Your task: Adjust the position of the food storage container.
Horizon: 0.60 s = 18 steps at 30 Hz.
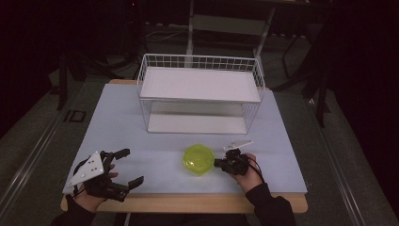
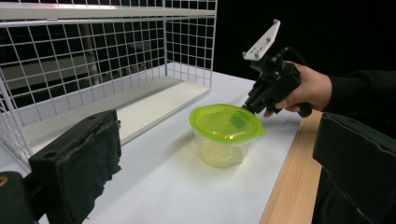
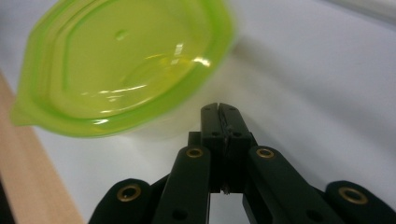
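A clear tub with a lime-green lid (image 1: 198,160) stands upright on the white tabletop (image 1: 122,117), near the front and in front of the rack. My right gripper (image 1: 217,163) is at the tub's right side, jaws shut with nothing between them. In the right gripper view the shut tips (image 3: 219,108) sit just below the lid's rim (image 3: 126,65); whether they touch it I cannot tell. The left gripper view shows the same tub (image 2: 226,126) with the right gripper (image 2: 246,108) at its far edge. My left gripper (image 1: 133,165) rests open at the front left, its pads (image 2: 79,163) wide apart and holding nothing.
A white wire rack (image 1: 200,84) with an upper and a lower shelf stands at the back middle of the table, its mesh side (image 2: 93,60) close on the left of the left gripper view. The table's wooden front edge (image 1: 188,203) runs under both hands.
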Each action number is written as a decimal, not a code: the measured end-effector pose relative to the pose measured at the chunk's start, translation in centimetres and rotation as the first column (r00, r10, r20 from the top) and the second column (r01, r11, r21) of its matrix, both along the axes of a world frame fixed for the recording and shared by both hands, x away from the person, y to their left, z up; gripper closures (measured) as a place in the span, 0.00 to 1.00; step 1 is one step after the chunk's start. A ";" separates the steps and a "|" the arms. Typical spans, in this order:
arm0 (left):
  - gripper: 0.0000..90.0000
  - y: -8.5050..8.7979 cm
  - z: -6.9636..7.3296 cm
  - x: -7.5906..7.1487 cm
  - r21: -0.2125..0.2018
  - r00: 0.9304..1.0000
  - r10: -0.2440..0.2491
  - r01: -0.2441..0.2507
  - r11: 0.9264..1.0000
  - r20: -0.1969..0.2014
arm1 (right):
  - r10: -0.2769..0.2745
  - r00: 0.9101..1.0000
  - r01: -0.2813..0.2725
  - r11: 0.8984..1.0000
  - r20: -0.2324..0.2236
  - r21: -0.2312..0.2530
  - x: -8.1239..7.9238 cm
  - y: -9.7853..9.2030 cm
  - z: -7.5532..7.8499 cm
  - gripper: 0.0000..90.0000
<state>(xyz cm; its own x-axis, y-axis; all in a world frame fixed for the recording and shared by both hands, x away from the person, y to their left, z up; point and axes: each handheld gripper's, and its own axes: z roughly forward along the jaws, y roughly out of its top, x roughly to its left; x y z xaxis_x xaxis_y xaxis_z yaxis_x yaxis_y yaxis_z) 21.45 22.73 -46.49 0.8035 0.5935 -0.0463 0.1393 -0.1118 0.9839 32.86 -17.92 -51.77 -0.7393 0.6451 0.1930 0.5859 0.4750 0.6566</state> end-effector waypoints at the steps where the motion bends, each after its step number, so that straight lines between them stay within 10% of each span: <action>1: 0.02 0.0 0.0 0.0 -0.001 1.000 -0.001 0.001 1.000 0.002 | 0.010 1.000 -0.010 1.000 0.002 -0.012 -0.2 0.2 -0.1 1.00; 18: 0.02 -0.1 0.0 0.0 0.008 1.000 -0.007 0.007 1.000 -0.001 | 0.134 0.991 -0.134 0.991 -0.011 0.017 -2.2 5.0 -0.5 0.99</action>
